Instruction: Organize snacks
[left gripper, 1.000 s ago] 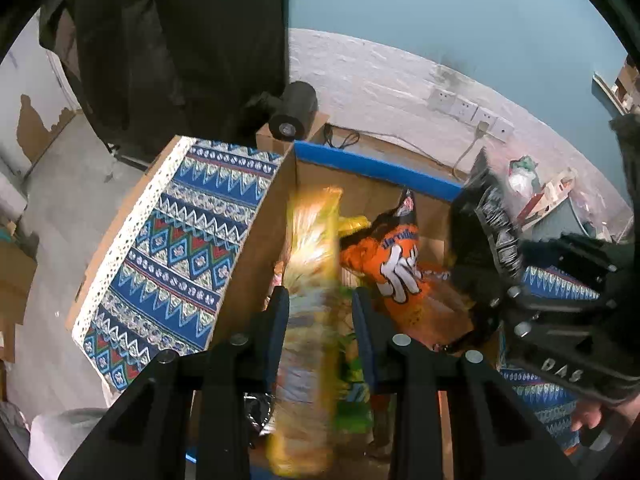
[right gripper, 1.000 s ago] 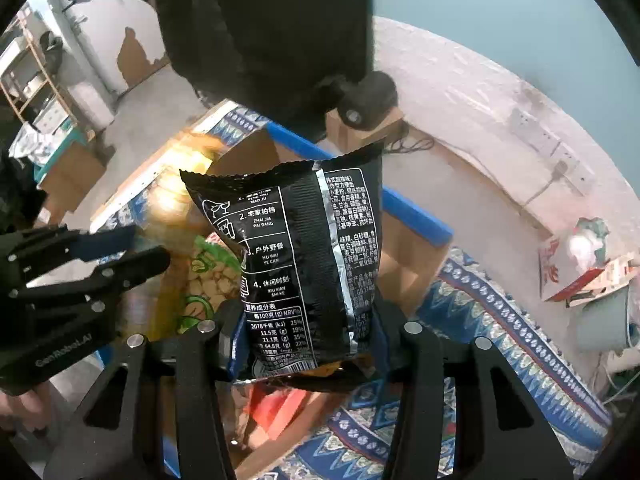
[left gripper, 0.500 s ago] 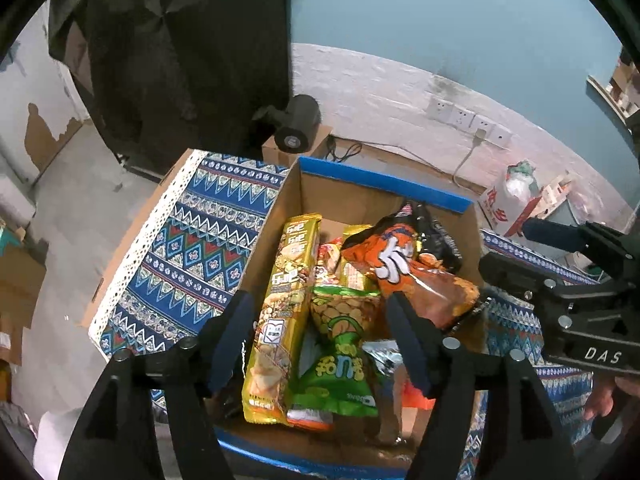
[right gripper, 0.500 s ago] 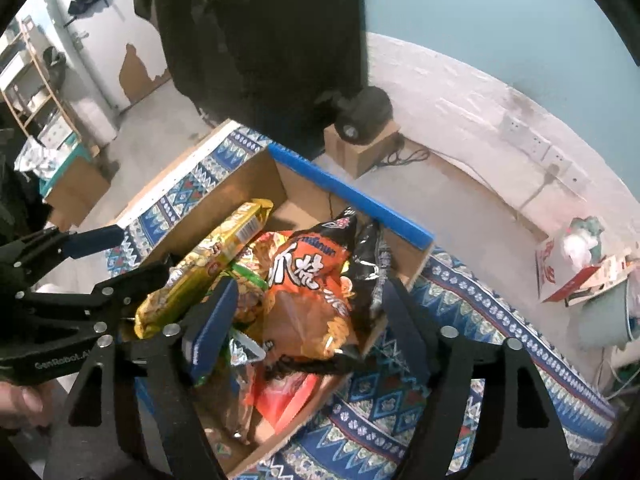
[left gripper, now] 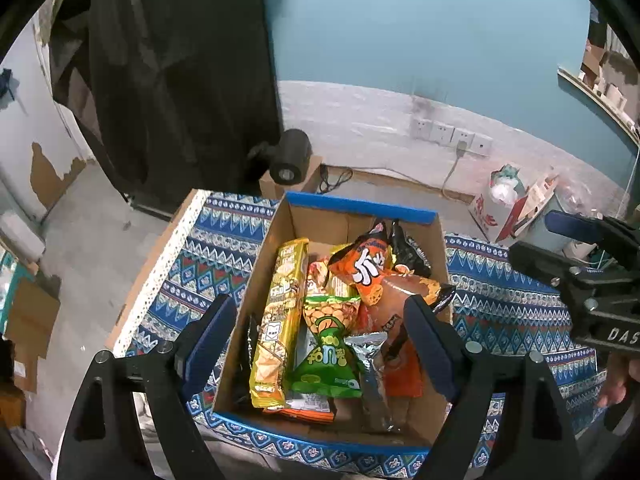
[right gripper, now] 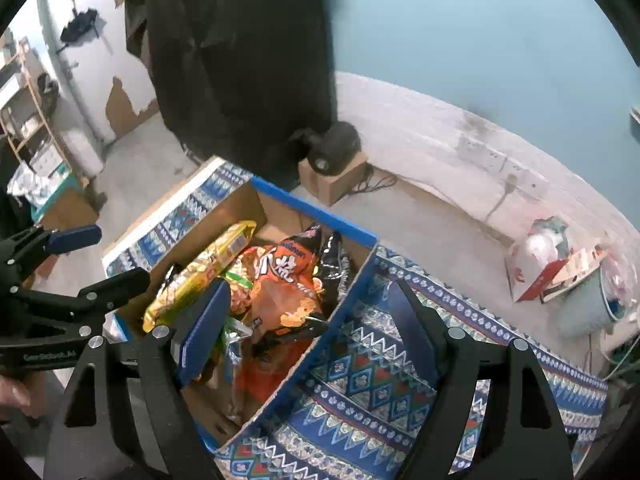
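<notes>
A cardboard box [left gripper: 264, 264] with blue-taped rims sits on a patterned cloth and holds several snack packs. A long yellow pack [left gripper: 280, 320] lies along its left side, a green peanut pack [left gripper: 328, 344] in the middle, an orange pack [left gripper: 372, 268] behind it, and a black pack [left gripper: 408, 248] at the back right. My left gripper [left gripper: 320, 344] hovers above the box, jaws still opening, nothing between them. My right gripper [right gripper: 308, 332] hangs over the box's right wall [right gripper: 344, 304], jaws still opening and empty. The yellow pack [right gripper: 200, 272], orange pack [right gripper: 288, 276] and black pack [right gripper: 332, 256] show there too.
The blue patterned cloth [left gripper: 512, 320] covers the table around the box. Beyond the table's far edge stand a small carton with a black camera [left gripper: 290, 156], wall sockets [left gripper: 448, 136], and a red-and-white box [left gripper: 504, 208]. A dark garment [left gripper: 180, 80] hangs at the back.
Both grippers let go: the yellow pack left my left gripper and the black pack left my right, and both now lie in the box. Both grippers opened wide and rose away.
</notes>
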Available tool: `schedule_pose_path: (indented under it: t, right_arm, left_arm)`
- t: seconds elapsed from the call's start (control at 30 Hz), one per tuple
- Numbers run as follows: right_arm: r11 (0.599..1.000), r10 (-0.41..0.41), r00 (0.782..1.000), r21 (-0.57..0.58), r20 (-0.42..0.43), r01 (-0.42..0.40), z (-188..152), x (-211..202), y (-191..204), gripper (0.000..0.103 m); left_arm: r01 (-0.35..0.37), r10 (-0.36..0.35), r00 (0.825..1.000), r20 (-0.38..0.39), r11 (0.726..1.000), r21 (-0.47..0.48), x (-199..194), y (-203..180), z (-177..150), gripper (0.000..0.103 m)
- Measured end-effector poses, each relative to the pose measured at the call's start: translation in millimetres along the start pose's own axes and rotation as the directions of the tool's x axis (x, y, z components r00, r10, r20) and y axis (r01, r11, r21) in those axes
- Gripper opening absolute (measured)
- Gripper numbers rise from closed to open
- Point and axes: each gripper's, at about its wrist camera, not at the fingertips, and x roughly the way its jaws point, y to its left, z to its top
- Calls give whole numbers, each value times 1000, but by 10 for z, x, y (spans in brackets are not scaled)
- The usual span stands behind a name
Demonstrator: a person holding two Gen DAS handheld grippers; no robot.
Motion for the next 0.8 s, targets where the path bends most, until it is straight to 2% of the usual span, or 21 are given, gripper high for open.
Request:
schedule_pose_path:
  t: [0.17,0.33,0.53,0.63,0.8]
  right_arm:
    - [999,-29,998,34,49,27,-50,-231,-112,80]
    - [997,-51,996,58,73,47,-109,-366,-236,81]
    - [995,-84,994,56,73,80,-206,-426,-363,81]
    - [994,-97,992,55,76,93,-254,-450,-409,81]
    - [995,-95,992,49,86,91,-305,-492,-436,81]
  left_arm:
    - [-13,13,1000,14,1000,9,-94,-56,-9,89]
    - [-24,24,999,36,1000,14,-162,-123,-15,94]
    - [-36,34,998,51,999,30,-251,-199,-10,96]
    - [-44,41,997,70,998,45,-300,-241,-16,102]
    - [-51,44,996,80,995,82,-316,-320,-15,102]
